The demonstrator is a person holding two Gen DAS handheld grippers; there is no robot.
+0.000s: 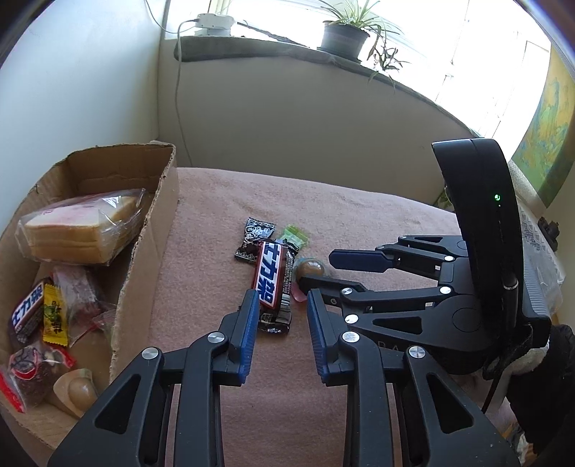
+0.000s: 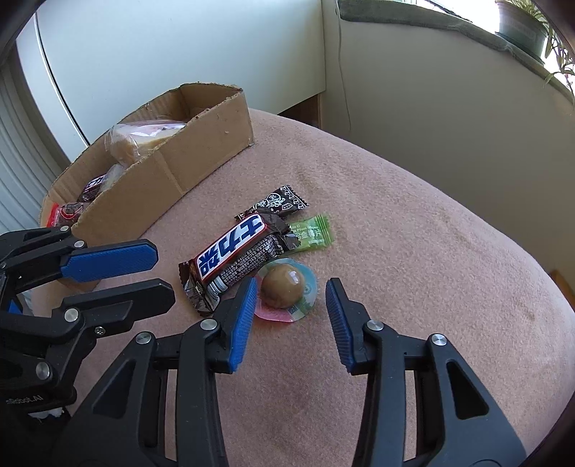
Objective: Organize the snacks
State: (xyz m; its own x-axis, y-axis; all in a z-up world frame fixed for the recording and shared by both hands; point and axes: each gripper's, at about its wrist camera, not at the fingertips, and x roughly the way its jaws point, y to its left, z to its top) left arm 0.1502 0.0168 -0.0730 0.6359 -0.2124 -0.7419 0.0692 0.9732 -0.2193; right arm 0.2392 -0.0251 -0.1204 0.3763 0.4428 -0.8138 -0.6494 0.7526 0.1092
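Observation:
A Snickers bar point(image 1: 272, 283) point(image 2: 237, 257) lies on the pink cloth, beside a dark candy wrapper point(image 1: 253, 237) point(image 2: 276, 203), a green candy packet point(image 1: 296, 235) point(image 2: 311, 233) and a round jelly cup point(image 1: 309, 269) point(image 2: 284, 285). My left gripper point(image 1: 282, 309) is open, its fingers on either side of the bar's near end. My right gripper point(image 2: 291, 298) is open around the jelly cup; it shows in the left wrist view point(image 1: 320, 267) too. The left gripper also shows in the right wrist view point(image 2: 161, 269).
A cardboard box point(image 1: 151, 230) point(image 2: 172, 158) stands at the left, holding bagged bread point(image 1: 82, 226), another Snickers point(image 1: 27, 316) and several small snacks. A wall and a windowsill with a potted plant point(image 1: 345, 34) lie behind. The cloth's far edge point(image 1: 323, 179) drops off.

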